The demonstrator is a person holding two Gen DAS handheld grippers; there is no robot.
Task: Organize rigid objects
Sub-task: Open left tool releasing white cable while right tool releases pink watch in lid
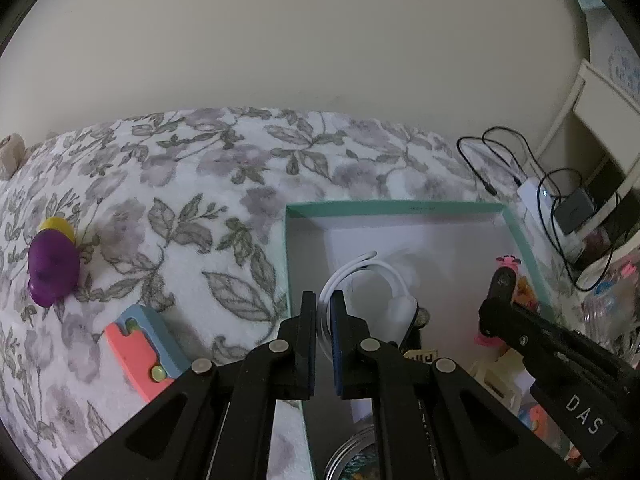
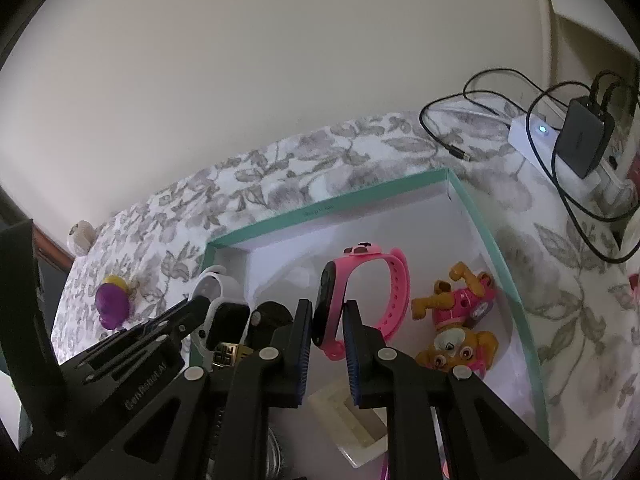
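Right wrist: jaws clamped on pink watch [image 2: 362, 300] over box [image 2: 480, 216].

Pink rubbery matt watch strap [image 2: 394, 292], glossy black face; teal matt cardboard box [image 2: 486, 232] on fuzzy floral cloth [image 1: 192, 208].

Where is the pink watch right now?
In the right wrist view, the pink watch is clamped between the right gripper's fingers over the teal-rimmed box, left of the toy dog.
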